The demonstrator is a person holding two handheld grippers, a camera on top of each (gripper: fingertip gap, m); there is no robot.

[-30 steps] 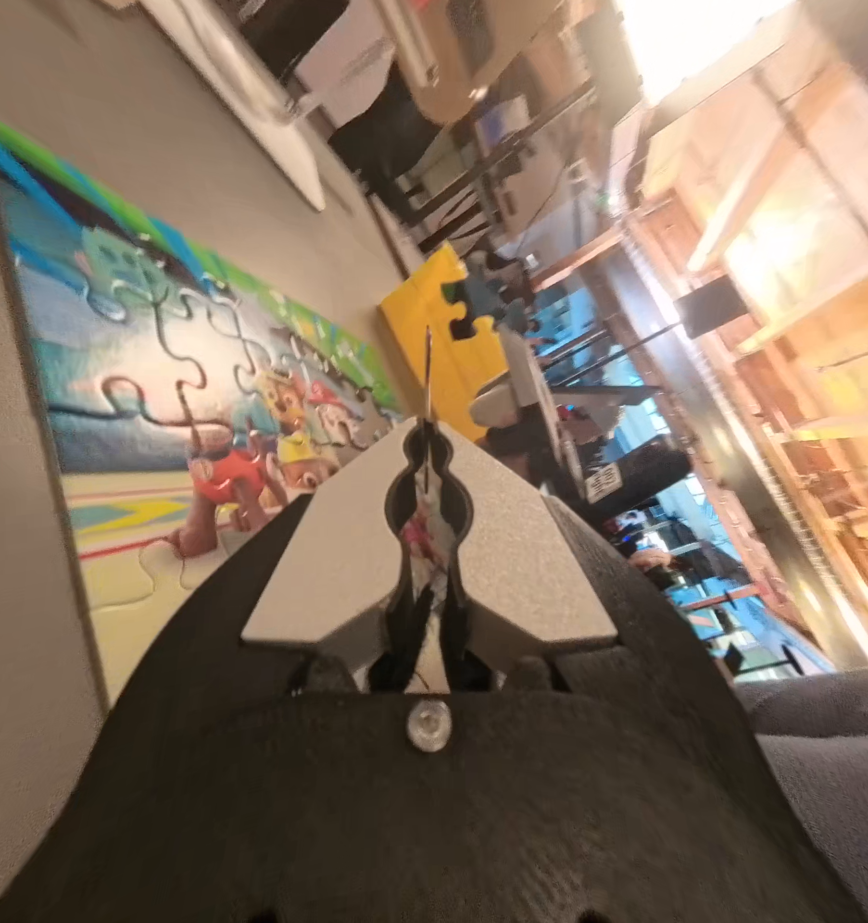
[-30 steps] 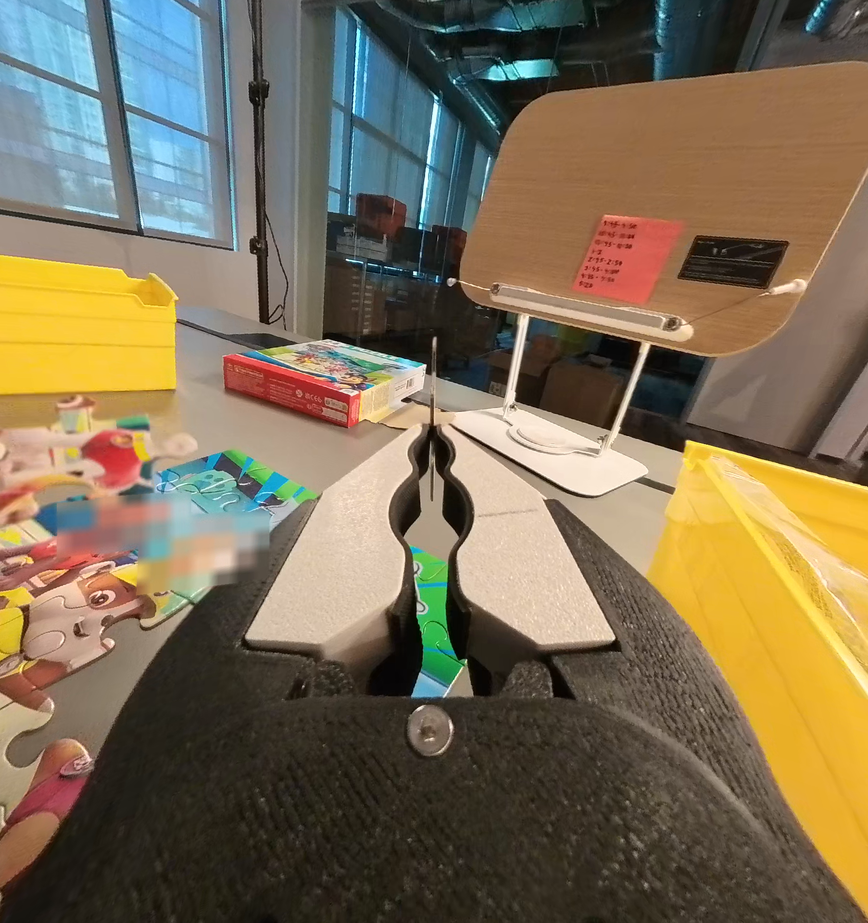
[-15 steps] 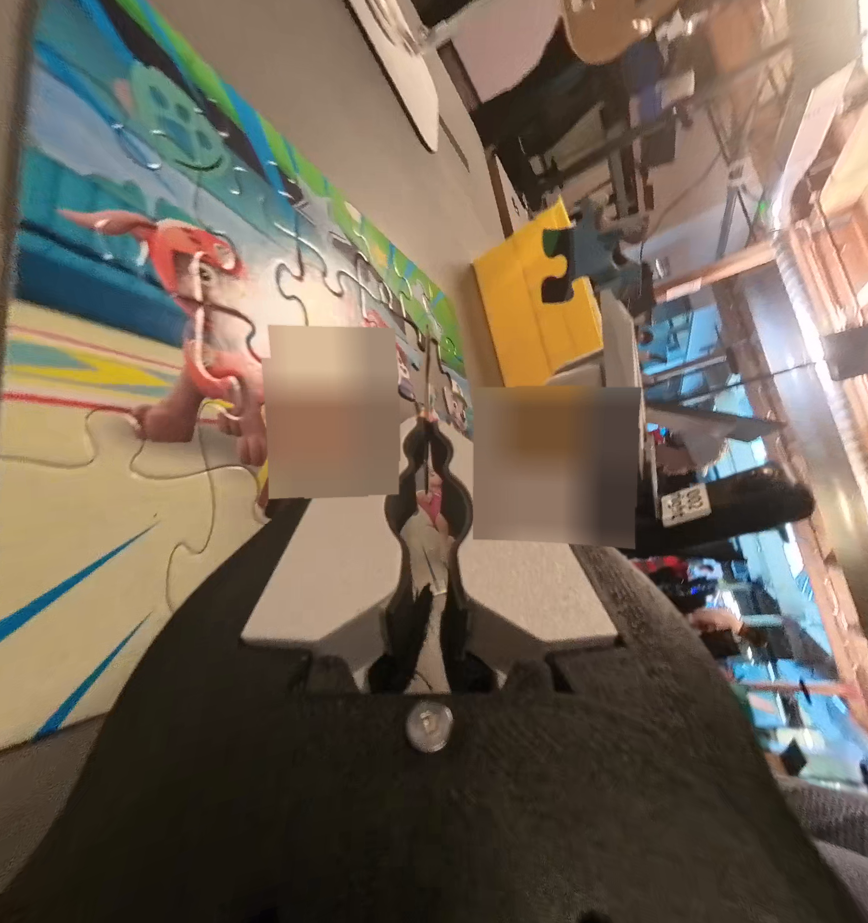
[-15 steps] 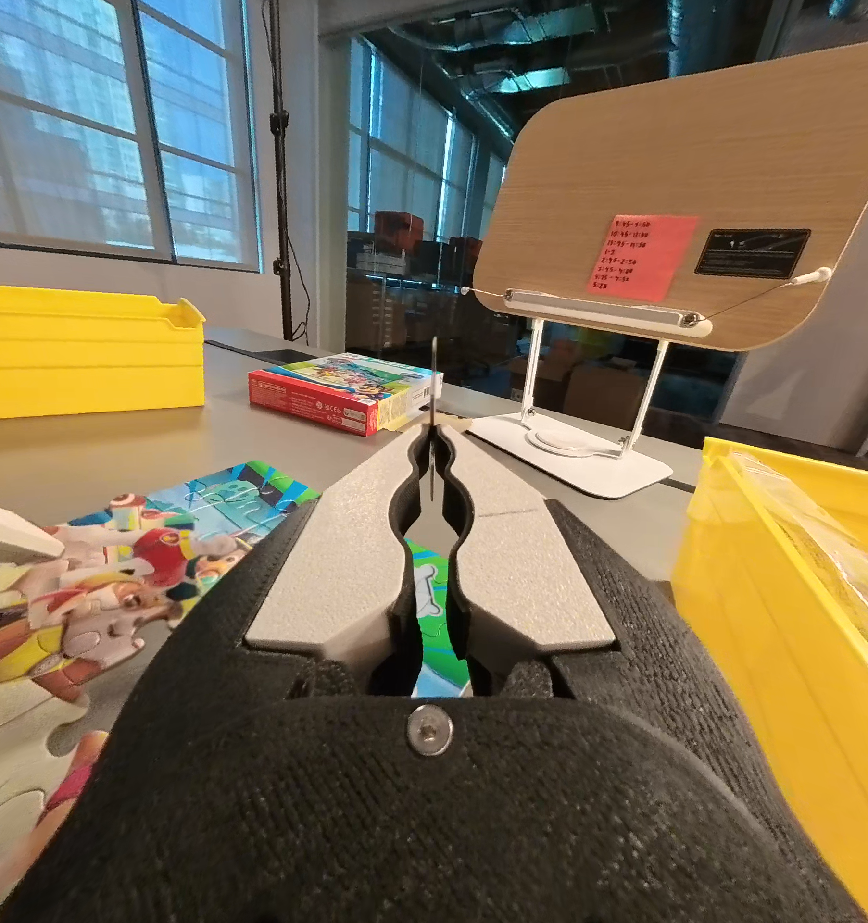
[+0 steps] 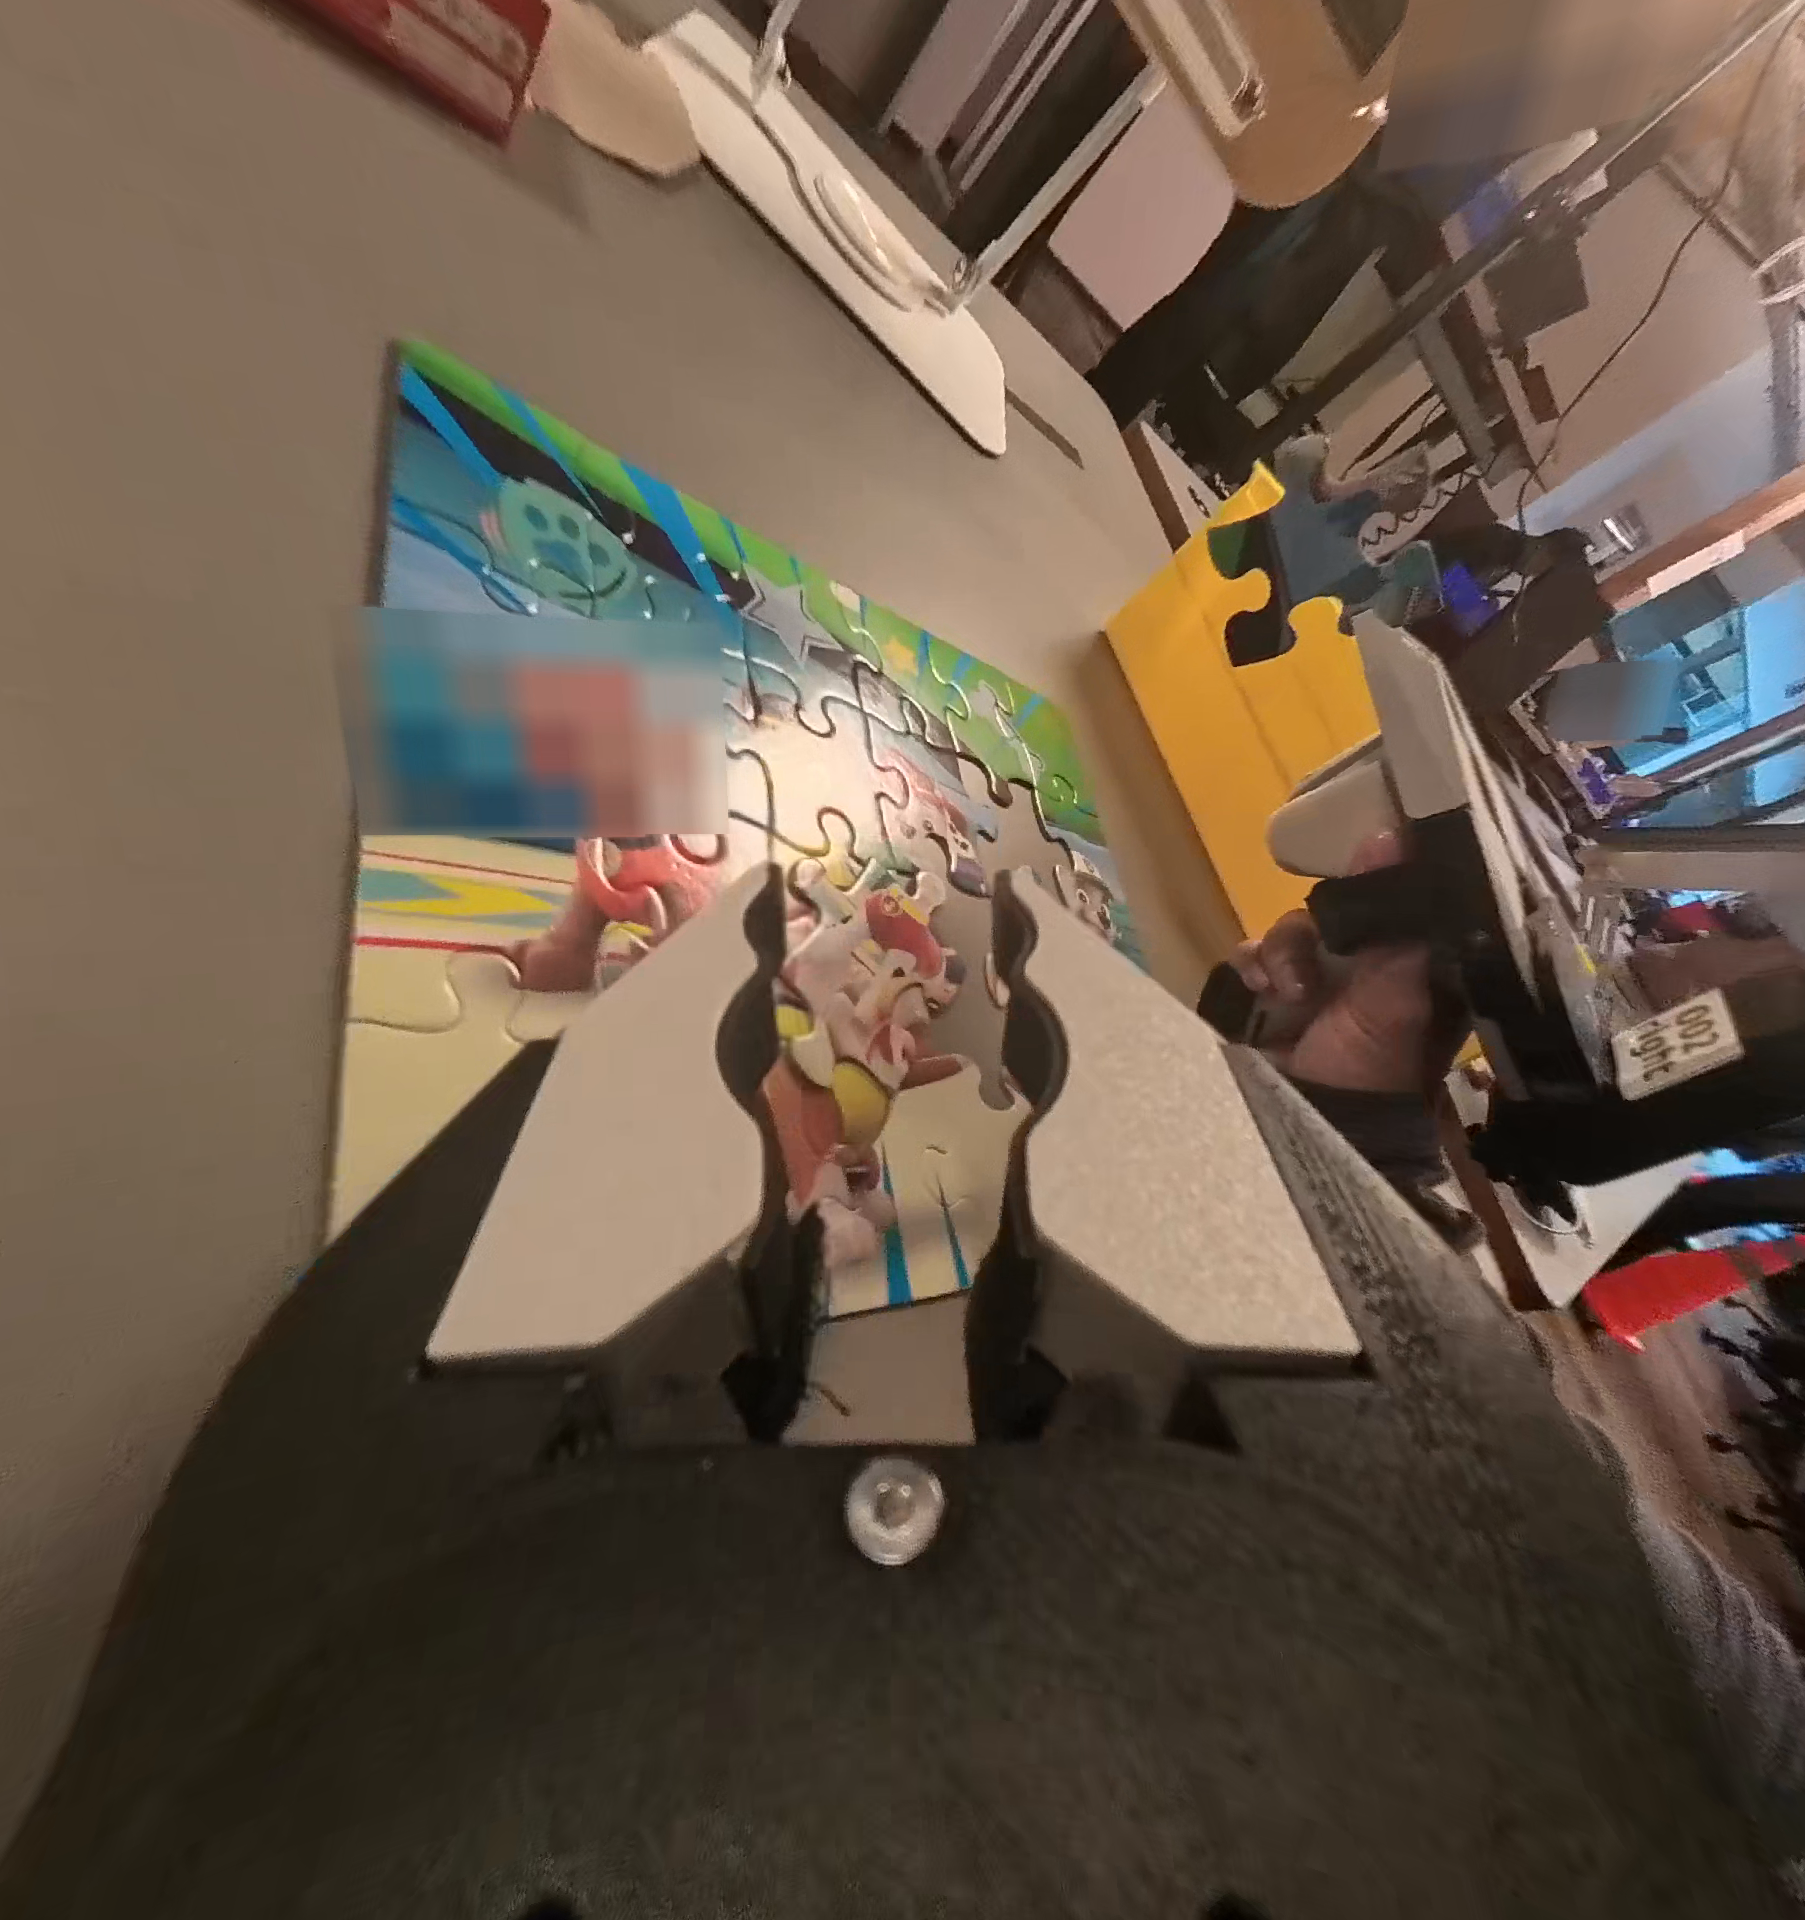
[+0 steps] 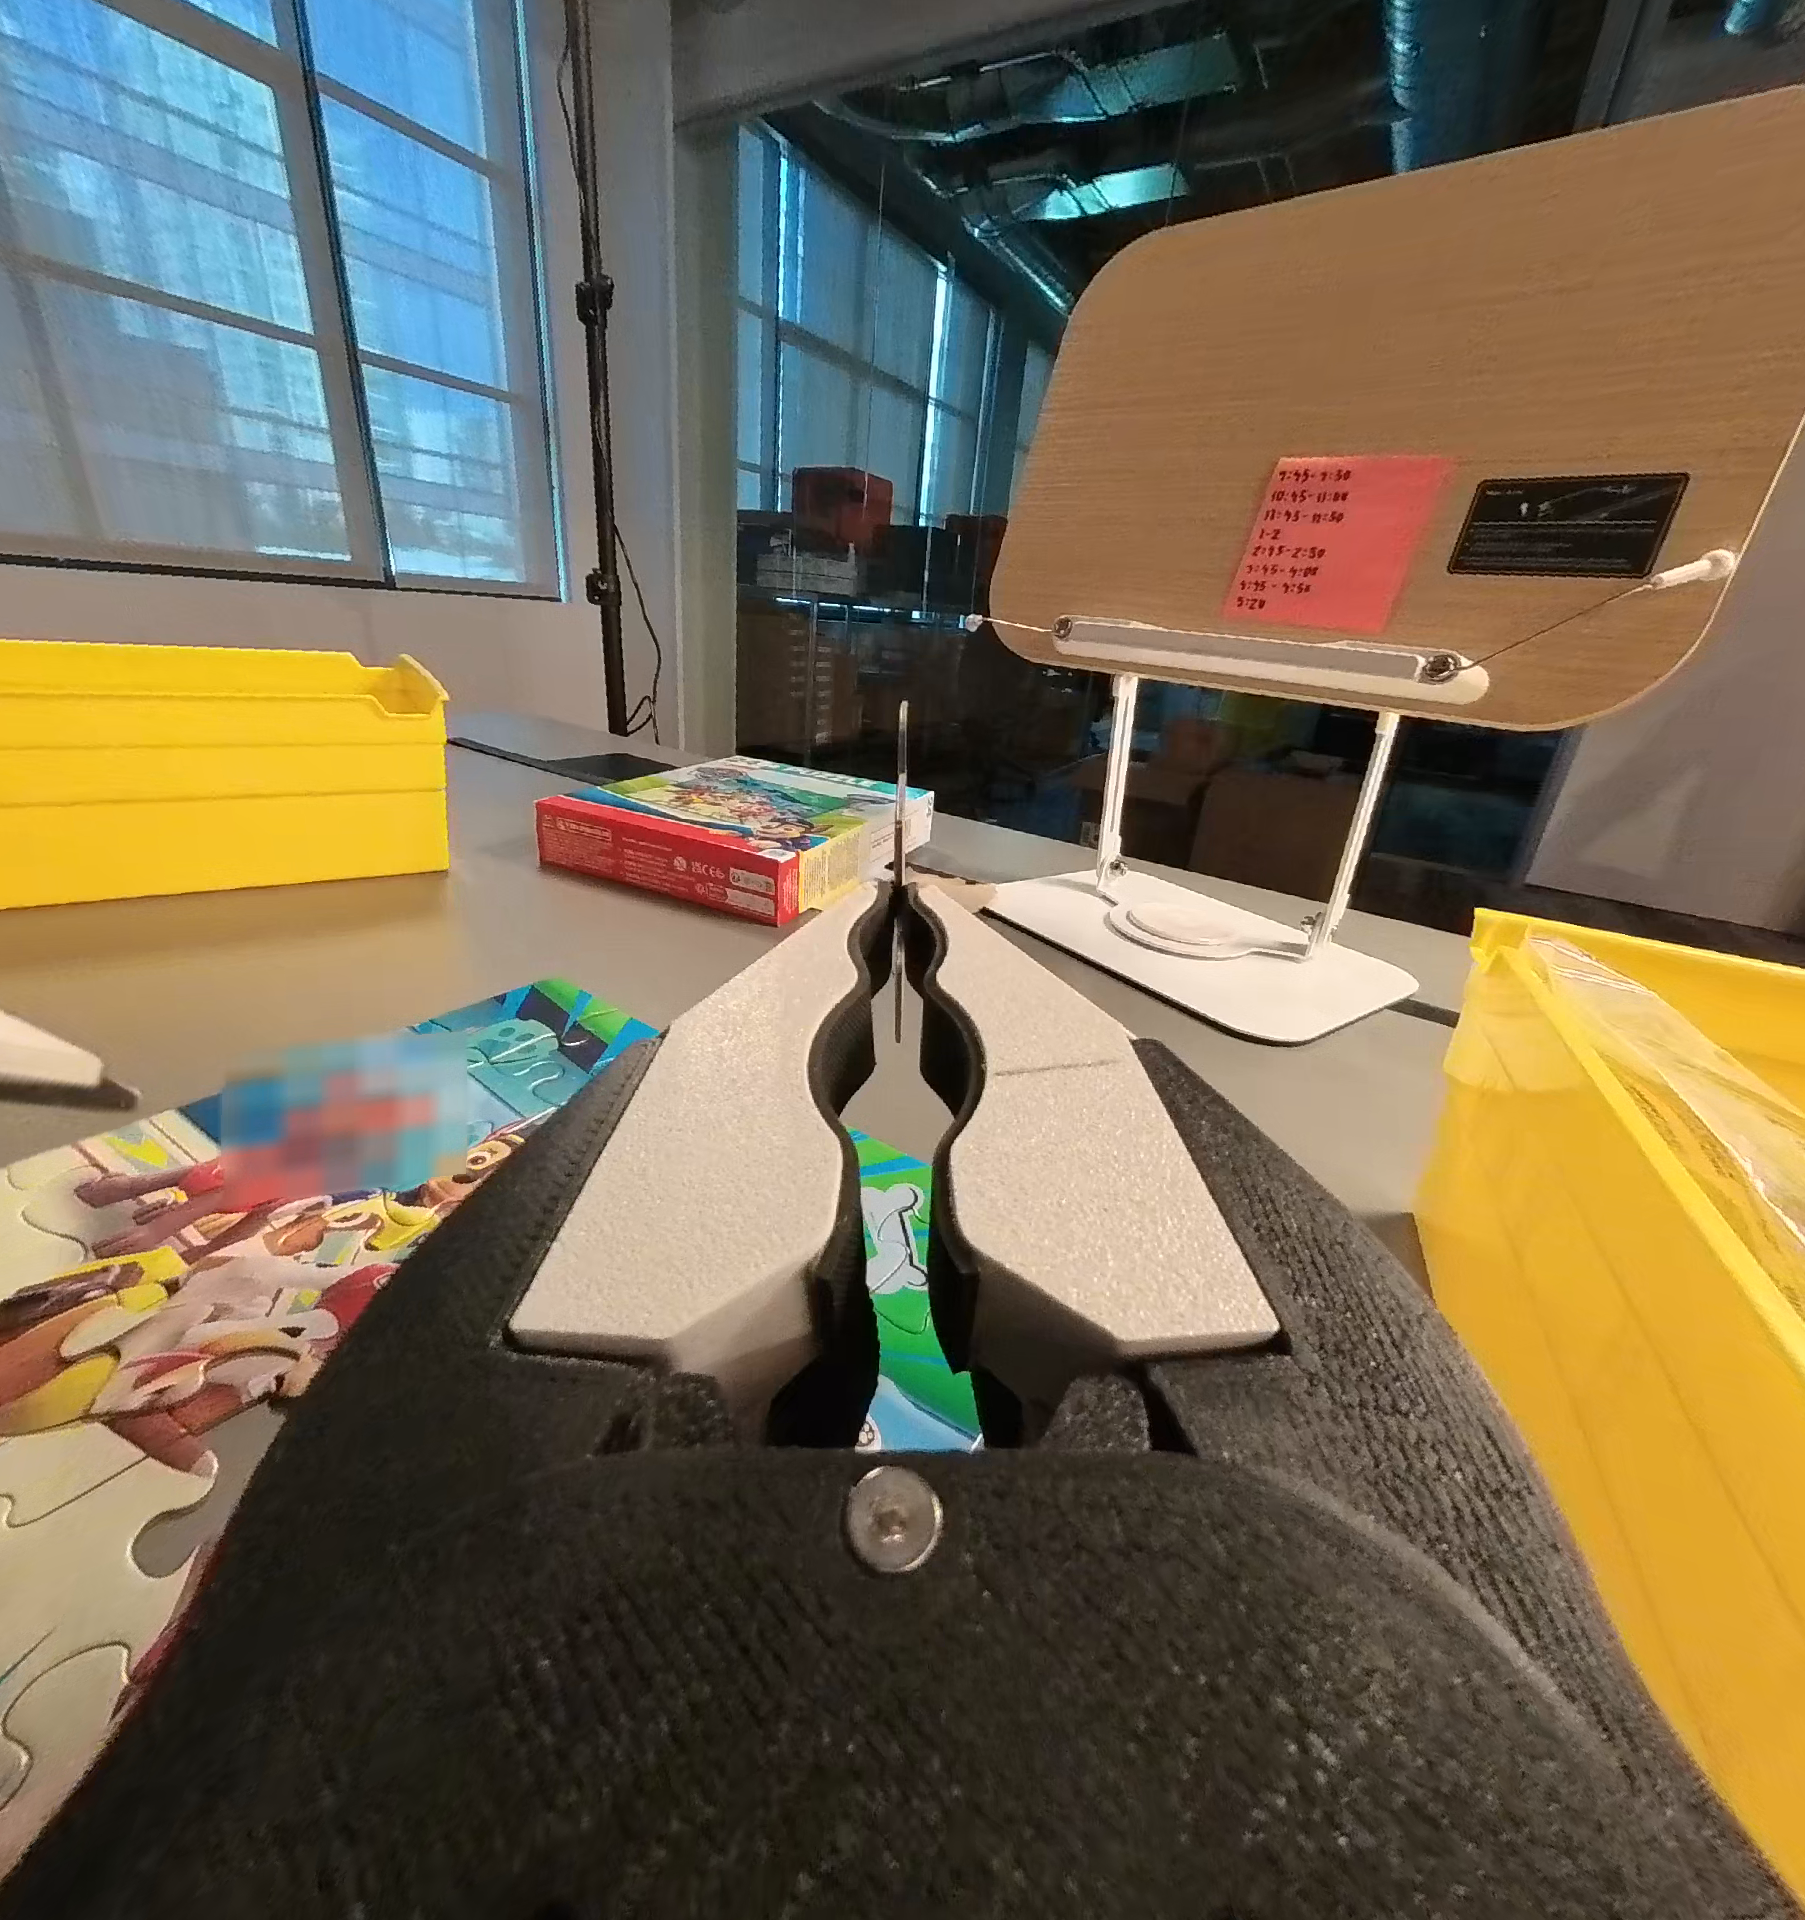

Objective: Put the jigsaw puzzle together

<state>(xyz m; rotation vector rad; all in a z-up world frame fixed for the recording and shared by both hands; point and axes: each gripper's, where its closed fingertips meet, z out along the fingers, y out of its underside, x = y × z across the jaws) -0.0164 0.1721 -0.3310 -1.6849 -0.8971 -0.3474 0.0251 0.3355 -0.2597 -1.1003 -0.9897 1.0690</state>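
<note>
My left gripper (image 5: 887, 878) is open, low over an almost whole cartoon jigsaw puzzle (image 5: 524, 520) on the grey table. A puzzle piece with a red and white dog (image 5: 867, 997) lies flat on the puzzle between the fingers, and neither pad touches it. A bare grey gap shows just right of it. My right gripper (image 6: 900, 894) is shut on a thin puzzle piece (image 6: 902, 790), seen edge-on and held upright above the table. In the left wrist view the right gripper (image 5: 1381, 634) holds that blue piece (image 5: 1303, 540) in the air. The puzzle also shows in the right wrist view (image 6: 98, 1299).
A red puzzle box (image 6: 711, 831) and a wooden book stand (image 6: 1397, 416) on a white base stand behind the puzzle. A yellow bin (image 6: 1656, 1247) with a plastic bag is close on the right. Stacked yellow bins (image 6: 181, 769) stand far left. A left gripper finger (image 6: 4, 1049) shows at the left edge. Across from one pair of fingers to the other is roughly 20 centimeters.
My left gripper was shut on a thin puzzle piece and has opened; the piece now lies on the puzzle. The left view swung over the puzzle. The right gripper stays shut on its piece.
</note>
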